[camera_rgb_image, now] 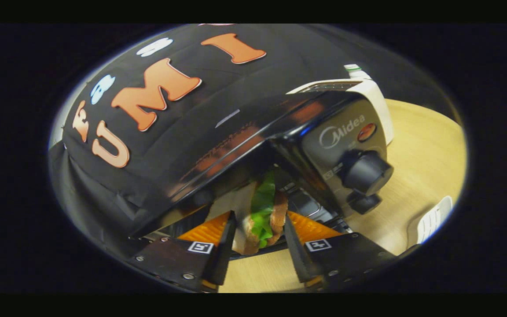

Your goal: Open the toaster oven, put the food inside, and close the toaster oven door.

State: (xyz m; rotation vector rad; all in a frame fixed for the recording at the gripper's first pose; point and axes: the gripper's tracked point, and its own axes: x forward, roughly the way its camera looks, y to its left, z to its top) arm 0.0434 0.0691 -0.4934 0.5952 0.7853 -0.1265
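The sandwich [264, 207], bread with green lettuce, stands on edge between my two fingers. My gripper [258, 215] is shut on it, one finger pressing each bread side. The toaster oven [337, 136], glossy black with a silver control panel and two black knobs [366, 172], is right in front of me and looks tilted. Its cavity is open just ahead of the fingers, and the sandwich's far end reaches into the dark opening. A dark strip just below the sandwich may be the lowered door's edge; I cannot tell for sure.
The oven stands on a light wooden table [420, 149]. A white ribbed object [434, 218] lies on the table to the right of the knobs. A white bottle top [354, 69] shows behind the oven. Black cloth hangs behind and to the left.
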